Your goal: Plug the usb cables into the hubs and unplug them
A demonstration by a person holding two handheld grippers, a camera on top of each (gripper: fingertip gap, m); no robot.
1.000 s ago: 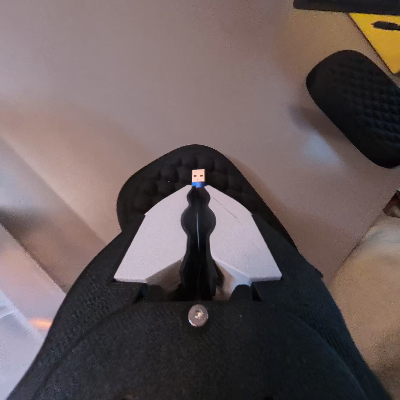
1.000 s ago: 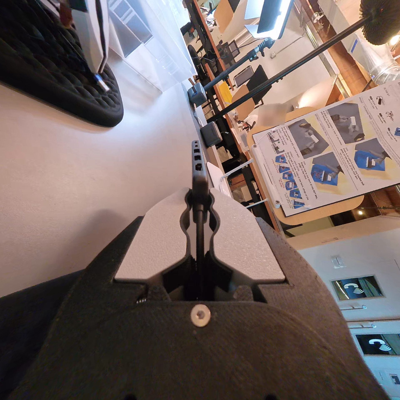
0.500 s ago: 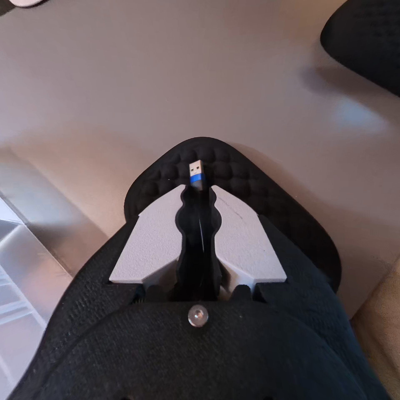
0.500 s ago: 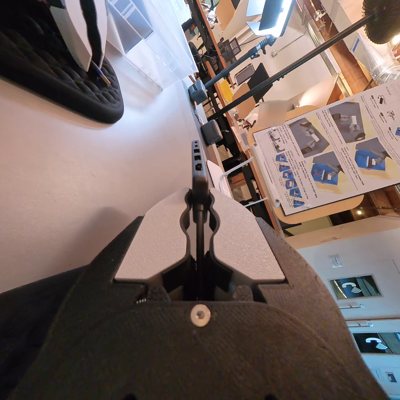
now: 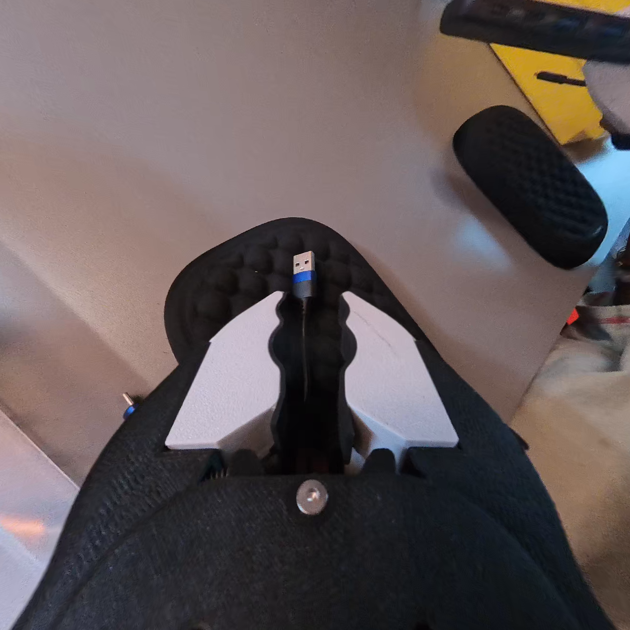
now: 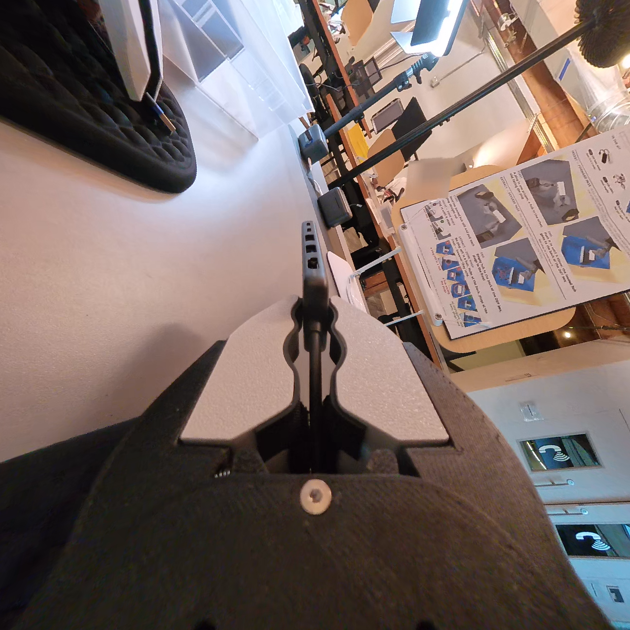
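While its jaws gape, the USB plug (image 5: 303, 272) lies between them.

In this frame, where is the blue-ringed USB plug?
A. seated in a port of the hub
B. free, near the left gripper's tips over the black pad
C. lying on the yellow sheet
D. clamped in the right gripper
B: the USB plug pokes out past the left gripper over the black pad, while the right gripper clamps the hub, its ports empty.

- A pale tabletop (image 6: 102, 272) fills the near left.
- Wooden desks (image 6: 344, 112) and chairs (image 6: 385, 150) stand far off.
- A bright lamp panel (image 6: 429, 24) glows at the top right.
- A poster board (image 6: 511, 245) stands right.
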